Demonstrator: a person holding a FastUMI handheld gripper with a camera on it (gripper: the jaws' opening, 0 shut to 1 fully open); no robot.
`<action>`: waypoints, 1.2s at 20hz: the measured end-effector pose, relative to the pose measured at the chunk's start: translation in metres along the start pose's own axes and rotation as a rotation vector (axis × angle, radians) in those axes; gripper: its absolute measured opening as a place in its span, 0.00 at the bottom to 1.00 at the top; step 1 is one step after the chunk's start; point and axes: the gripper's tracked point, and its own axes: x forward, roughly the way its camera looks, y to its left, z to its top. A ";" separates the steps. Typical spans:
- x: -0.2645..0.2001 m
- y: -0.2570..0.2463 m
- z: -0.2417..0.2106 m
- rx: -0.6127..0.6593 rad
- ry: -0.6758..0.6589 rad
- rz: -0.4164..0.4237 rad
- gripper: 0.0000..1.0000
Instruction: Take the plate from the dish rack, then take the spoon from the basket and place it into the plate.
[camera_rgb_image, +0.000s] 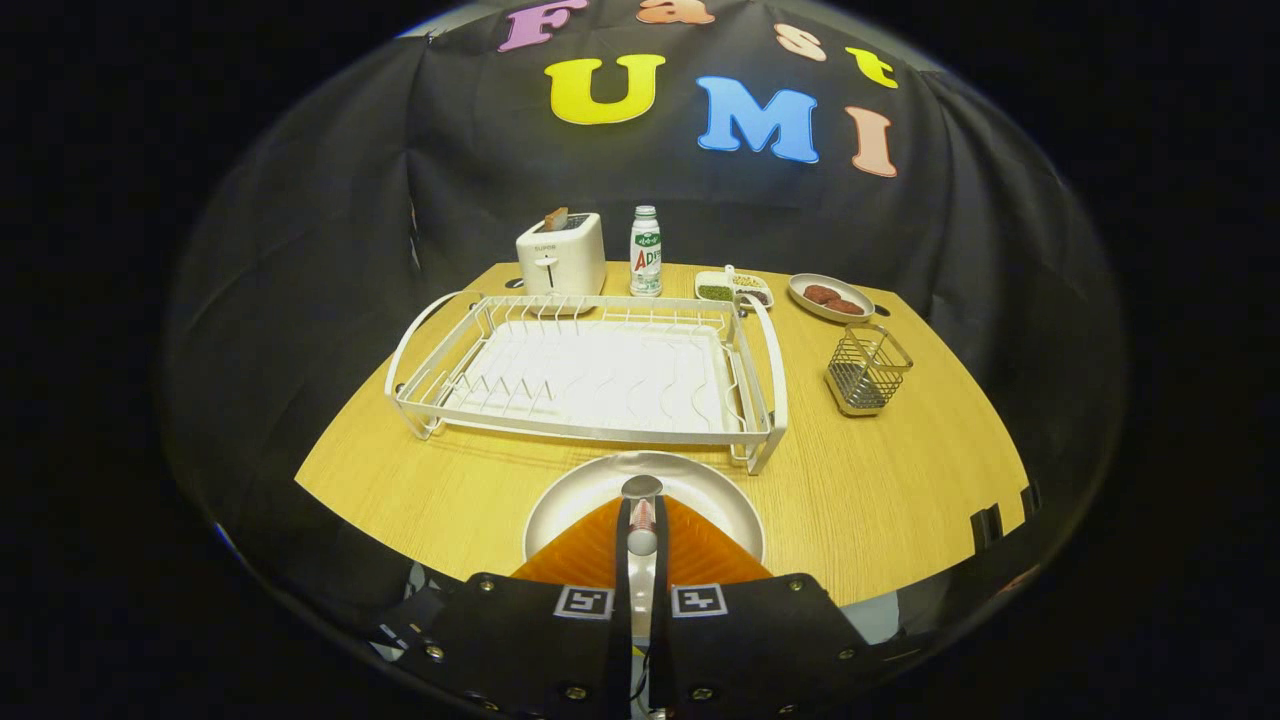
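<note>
1. I have the spoon (641, 512) pinched between the fingers of the gripper (641, 525): the jaws are drawn in narrow on its handle, and the bowl end stands up just past the fingertips.
2. The plate (700, 490) lies flat on the table (900, 500), right under and just ahead of the fingers, near the front edge and clear of the dish rack (590, 375), which now holds no dishes.
3. So I judge the plate step finished and the spoon already lifted out; what is in hand is the last part, setting the spoon into the plate.
4. The next move, as I read it, calls for lowering until the spoon rests on the plate's floor, then letting the fingers part. Whether the spoon already touches the plate I cannot tell.
5. The rack's near rail and its front right foot sit just beyond the plate's far rim, so I would not push forward while lowering.
6. The wire basket (868, 370) stands well apart to the right, with bare table between it and the plate.
7. The table's front edge lies close behind the plate, so a backward drag risks nudging it off; up and back is my open way out.
</note>
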 end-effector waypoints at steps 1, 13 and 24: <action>0.001 0.001 -0.001 -0.002 0.000 0.004 0.07; 0.003 0.012 -0.038 -0.027 0.033 0.048 0.15; -0.014 0.001 -0.014 -0.051 -0.035 0.014 0.19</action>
